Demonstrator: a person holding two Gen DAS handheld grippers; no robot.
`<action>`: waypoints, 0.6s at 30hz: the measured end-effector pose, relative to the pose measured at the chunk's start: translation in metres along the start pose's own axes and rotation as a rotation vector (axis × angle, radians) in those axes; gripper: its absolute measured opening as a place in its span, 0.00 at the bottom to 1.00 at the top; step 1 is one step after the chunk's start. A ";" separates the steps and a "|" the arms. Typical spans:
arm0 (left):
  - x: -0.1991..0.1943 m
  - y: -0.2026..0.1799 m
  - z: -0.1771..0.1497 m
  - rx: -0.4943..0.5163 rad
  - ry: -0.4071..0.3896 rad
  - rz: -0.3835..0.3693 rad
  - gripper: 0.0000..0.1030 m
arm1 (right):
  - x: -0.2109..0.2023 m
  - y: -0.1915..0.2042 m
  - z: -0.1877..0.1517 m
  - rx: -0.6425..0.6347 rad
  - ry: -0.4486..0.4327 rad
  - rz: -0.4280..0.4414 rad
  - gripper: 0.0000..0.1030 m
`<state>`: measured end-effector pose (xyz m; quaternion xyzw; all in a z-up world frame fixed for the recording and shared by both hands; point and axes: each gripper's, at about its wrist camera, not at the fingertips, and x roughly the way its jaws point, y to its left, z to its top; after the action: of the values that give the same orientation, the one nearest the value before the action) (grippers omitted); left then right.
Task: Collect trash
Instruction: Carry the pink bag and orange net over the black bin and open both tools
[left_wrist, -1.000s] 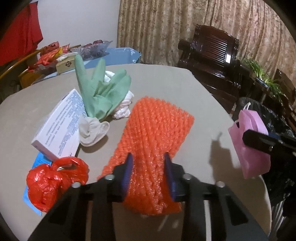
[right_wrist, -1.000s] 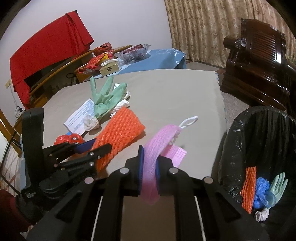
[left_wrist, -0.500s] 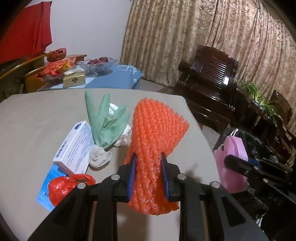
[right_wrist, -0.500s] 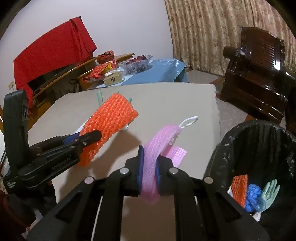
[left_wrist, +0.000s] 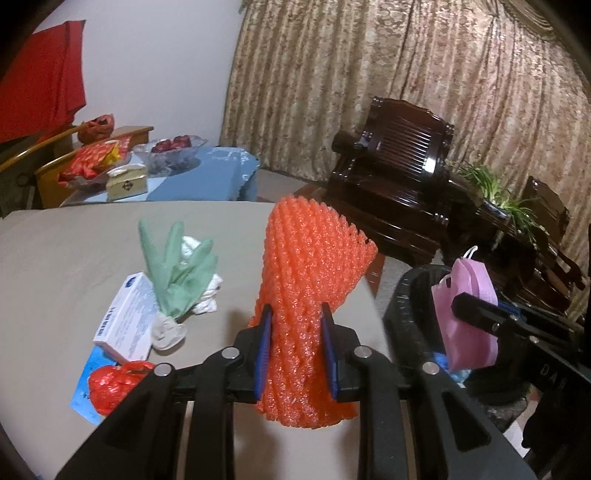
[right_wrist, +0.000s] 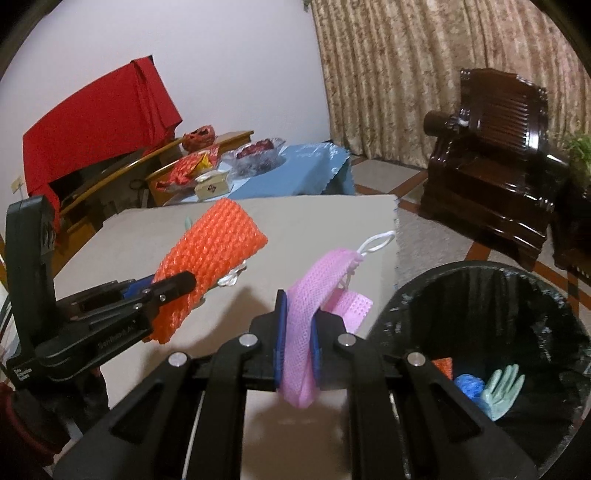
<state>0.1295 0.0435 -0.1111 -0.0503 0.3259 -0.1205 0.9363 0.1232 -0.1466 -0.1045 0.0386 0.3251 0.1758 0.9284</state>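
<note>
Left claw (left_wrist: 295, 347) is clenched on the orange foam net (left_wrist: 314, 266), held clear above the bench (left_wrist: 74, 251). Right claw (right_wrist: 297, 343) is clenched on the pink mesh mask (right_wrist: 314, 280), beside the black-lined bin (right_wrist: 480, 295). Both items appear light, soft and compressible; a mid-body pinch suits them. The mask's loop (right_wrist: 376, 240) may snag on the bin rim, though depth is hard to judge.

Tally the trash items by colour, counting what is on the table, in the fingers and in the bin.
Orange: 2, foam net, piece in bin
Green: 2, glove, glove in bin
Red: 1, bag
Pink: 1, mask
Blue: 1, wad in bin
Total: 7
</note>
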 end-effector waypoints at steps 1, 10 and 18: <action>0.000 -0.003 0.001 0.003 0.000 -0.006 0.24 | -0.005 -0.004 0.000 0.005 -0.006 -0.004 0.10; 0.005 -0.054 0.011 0.050 0.002 -0.090 0.24 | -0.038 -0.042 -0.004 0.042 -0.038 -0.079 0.10; 0.018 -0.108 0.016 0.108 0.007 -0.167 0.24 | -0.065 -0.085 -0.010 0.081 -0.064 -0.155 0.10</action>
<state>0.1326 -0.0657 -0.0908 -0.0264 0.3167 -0.2159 0.9233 0.0957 -0.2490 -0.0896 0.0563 0.3042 0.0887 0.9468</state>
